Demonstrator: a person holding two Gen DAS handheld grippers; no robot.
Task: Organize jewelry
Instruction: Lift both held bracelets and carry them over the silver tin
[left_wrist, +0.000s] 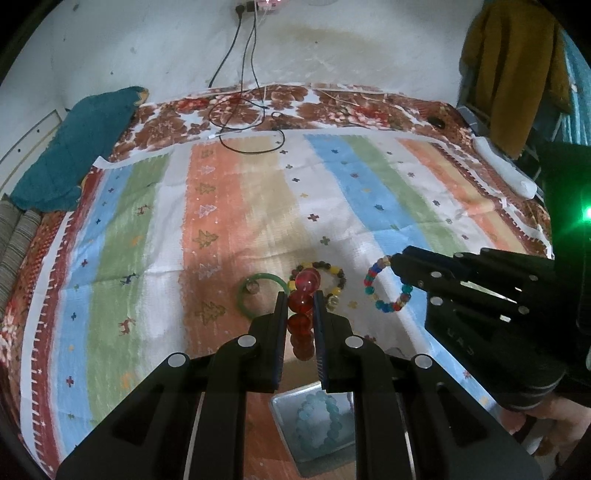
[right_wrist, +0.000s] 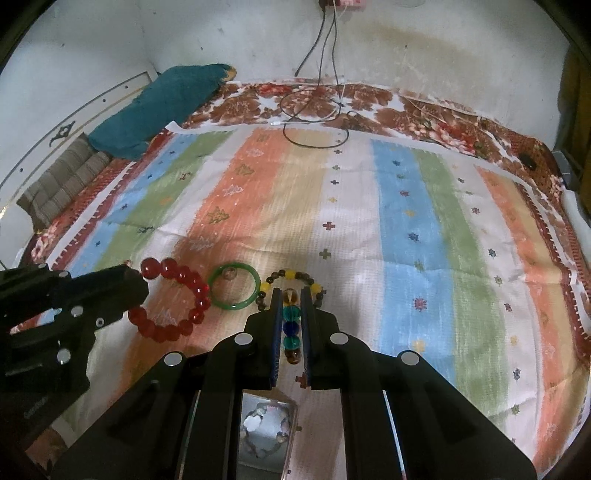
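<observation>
My left gripper (left_wrist: 301, 297) is shut on a red bead bracelet (left_wrist: 301, 306); that bracelet also shows in the right wrist view (right_wrist: 173, 299), hanging from the left gripper (right_wrist: 136, 280). My right gripper (right_wrist: 290, 293) is shut on a multicolour glass bead bracelet (right_wrist: 290, 325), which also shows in the left wrist view (left_wrist: 384, 288) at the right gripper's tip (left_wrist: 397, 264). A green bangle (right_wrist: 233, 285) and a yellow-and-brown bead bracelet (right_wrist: 295, 280) lie on the striped cloth between them. A metal tray (left_wrist: 284, 406) below the left gripper holds a pale blue bracelet (left_wrist: 317, 421).
A second metal tray (right_wrist: 291, 410) below the right gripper holds a pale bead bracelet (right_wrist: 264, 432). The striped cloth (right_wrist: 406, 221) covers a bed. A teal pillow (right_wrist: 159, 107) lies at the far left. Black and white cables (right_wrist: 314, 110) trail from the wall. A brown garment (left_wrist: 513, 70) hangs at the right.
</observation>
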